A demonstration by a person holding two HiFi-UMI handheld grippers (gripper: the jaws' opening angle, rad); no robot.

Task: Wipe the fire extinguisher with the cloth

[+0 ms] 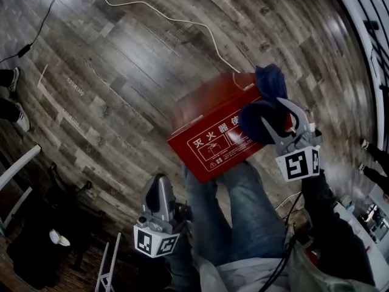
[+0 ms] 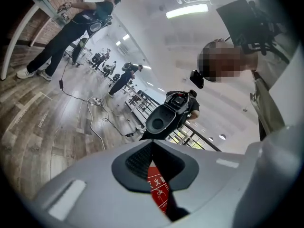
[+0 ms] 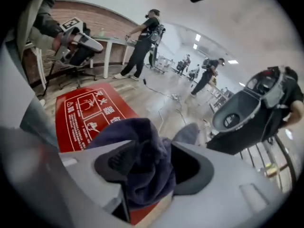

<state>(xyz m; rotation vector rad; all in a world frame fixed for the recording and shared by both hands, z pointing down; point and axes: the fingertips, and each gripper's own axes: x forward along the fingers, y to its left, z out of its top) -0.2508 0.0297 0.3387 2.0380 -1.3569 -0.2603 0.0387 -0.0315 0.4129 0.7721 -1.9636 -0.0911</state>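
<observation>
Wiping step, item in hand: dark blue cloth, bunched on the far right corner of the red fire-extinguisher box; no bare cylinder is in view, only this box with its printed white panels. Location of box: at the person's knees, near edge overlapping the jeans, plank floor all round; whether it rests on the floor or on the legs cannot be told. Right tool: jaws wide apart, cloth heaped between them and draped against one pad, the other pad standing clear, so judged a loose hold and no clamp. Pose: angled steeply down onto that corner, marker cube turned back toward the person. Left tool: jaws together, nothing between them, held low beside the leg, pointing nearly level and away, well apart from the cloth and idle. Next move, as judged: close the right jaws on a fuller fold, then draw the cloth across the printed face; most of that face looks unwiped.
</observation>
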